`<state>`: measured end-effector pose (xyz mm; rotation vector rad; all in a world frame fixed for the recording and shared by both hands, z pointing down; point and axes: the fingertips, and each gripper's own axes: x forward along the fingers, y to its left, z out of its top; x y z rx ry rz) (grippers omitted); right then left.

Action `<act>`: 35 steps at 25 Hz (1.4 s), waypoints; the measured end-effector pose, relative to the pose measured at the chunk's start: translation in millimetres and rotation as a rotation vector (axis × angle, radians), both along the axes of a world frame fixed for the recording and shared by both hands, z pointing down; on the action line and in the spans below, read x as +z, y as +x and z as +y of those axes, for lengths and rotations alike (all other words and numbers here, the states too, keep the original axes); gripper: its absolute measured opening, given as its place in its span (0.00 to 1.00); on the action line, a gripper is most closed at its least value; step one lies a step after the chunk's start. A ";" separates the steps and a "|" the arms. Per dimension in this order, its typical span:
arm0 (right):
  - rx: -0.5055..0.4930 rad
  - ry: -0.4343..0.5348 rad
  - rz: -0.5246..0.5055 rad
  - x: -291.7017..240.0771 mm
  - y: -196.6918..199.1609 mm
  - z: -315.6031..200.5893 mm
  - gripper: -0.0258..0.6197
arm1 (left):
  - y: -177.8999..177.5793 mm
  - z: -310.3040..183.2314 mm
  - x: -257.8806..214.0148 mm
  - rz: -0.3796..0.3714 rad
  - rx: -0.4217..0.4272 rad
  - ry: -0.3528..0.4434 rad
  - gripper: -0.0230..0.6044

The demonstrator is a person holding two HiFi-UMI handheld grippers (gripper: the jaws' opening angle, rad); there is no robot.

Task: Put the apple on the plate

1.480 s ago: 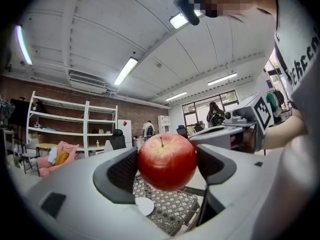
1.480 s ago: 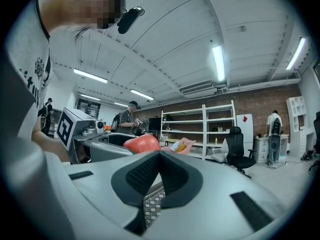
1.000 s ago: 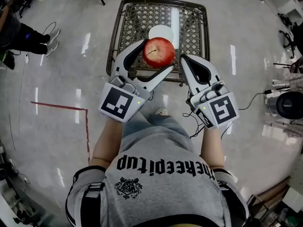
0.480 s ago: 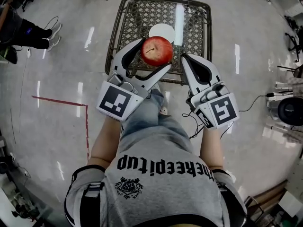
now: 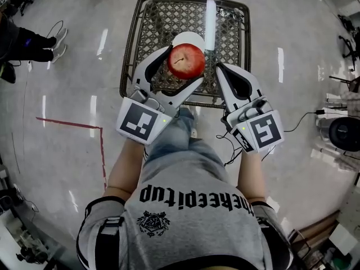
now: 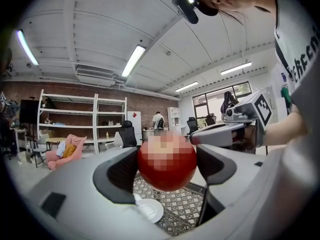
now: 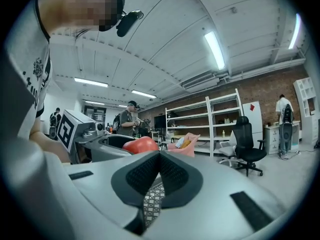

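A mesh desk (image 5: 152, 27) on a glossy floor (image 5: 67, 66) carries the plate (image 5: 194, 36). The left claw (image 5: 181, 67) clamps the apple (image 5: 186, 61), seemingly above the plate; dropped from height, it could bounce off. The right claw (image 5: 221, 69) is closed, empty.

Head view: set high above the person's shirt (image 5: 197, 207), facing steeply down, with the bench (image 5: 163, 21) at the far side. Left gripper view: low behind its own jaws, tilted up toward shelves (image 6: 75, 119) and ceiling (image 6: 100, 24), apple (image 6: 167, 161) very near the lens, plate (image 6: 150, 210) and bench mesh below. Right gripper view: likewise tilted up along its jaws, left gripper (image 7: 131, 145) near, at frame left. Shared by all three: apple and bench mesh. Shared by head and left gripper views only: plate.
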<state>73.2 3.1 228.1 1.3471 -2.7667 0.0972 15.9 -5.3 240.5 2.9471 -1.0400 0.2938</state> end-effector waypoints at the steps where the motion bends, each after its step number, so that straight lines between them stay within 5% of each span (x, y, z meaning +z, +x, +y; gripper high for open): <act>1: -0.002 -0.003 0.001 2.2 -0.3 -5.8 0.04 | 0.3 -5.9 2.3 -0.001 -0.001 -0.003 0.65; 35: -0.021 -0.133 0.003 65.6 -7.8 -114.6 0.04 | 6.6 -111.7 69.0 -0.051 0.003 -0.098 0.65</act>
